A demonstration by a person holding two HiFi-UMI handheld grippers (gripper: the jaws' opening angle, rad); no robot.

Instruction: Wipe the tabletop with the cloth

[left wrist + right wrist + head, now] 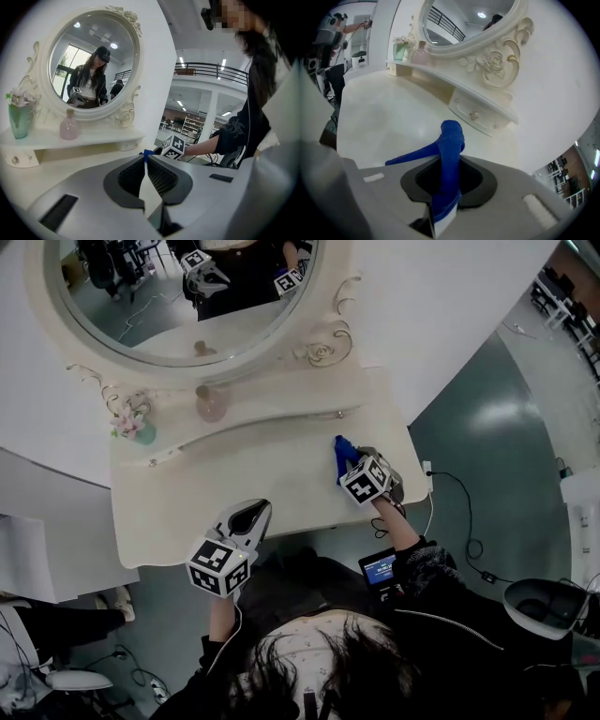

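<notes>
The blue cloth (342, 451) is pinched in my right gripper (352, 465), which is shut on it over the right end of the cream tabletop (281, 474). In the right gripper view the cloth (451, 140) sticks up from between the jaws of that gripper (450, 164), with one corner trailing left over the tabletop (389, 117). My left gripper (253, 512) hovers at the table's near edge, left of centre. Its jaws (144, 161) are shut with nothing between them. From there I see the cloth's tip (147, 153) and the right gripper's marker cube (172, 146) beyond.
A raised shelf (253, 418) with small drawer knobs runs along the back under an oval mirror (178, 296). A pink bottle (211, 404) and a green vase of flowers (136, 426) stand on it. A cable (459, 512) lies on the floor past the table's right end.
</notes>
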